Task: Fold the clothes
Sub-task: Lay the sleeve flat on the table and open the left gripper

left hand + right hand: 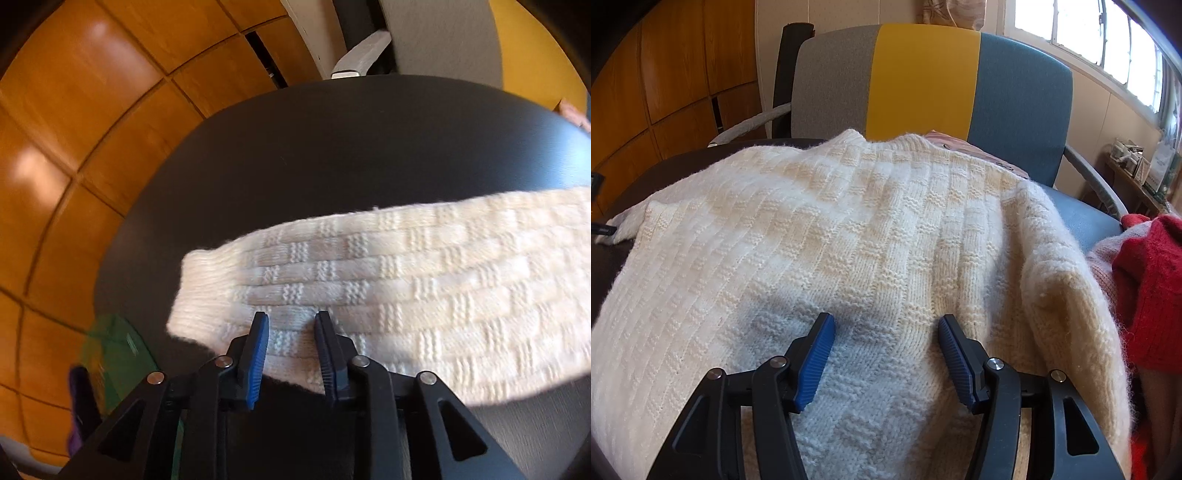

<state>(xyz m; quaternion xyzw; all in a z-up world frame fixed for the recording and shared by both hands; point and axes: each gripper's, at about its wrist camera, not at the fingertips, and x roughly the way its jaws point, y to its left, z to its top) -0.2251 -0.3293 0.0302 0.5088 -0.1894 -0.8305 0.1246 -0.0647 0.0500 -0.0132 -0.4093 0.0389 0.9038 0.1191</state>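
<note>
The left gripper [291, 320], jaws slightly parted, straddles the cream basket-weave knitted sweater's [820, 236] sleeve on the dark round table [332, 147]. The right gripper [886, 323] hovers wide open, empty, over its body. No writing is legible.

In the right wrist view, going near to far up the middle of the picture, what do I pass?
right gripper with its jaws apart → cream knit sweater spread flat → chair back in grey, yellow and blue panels → patterned curtain at the top edge.
</note>
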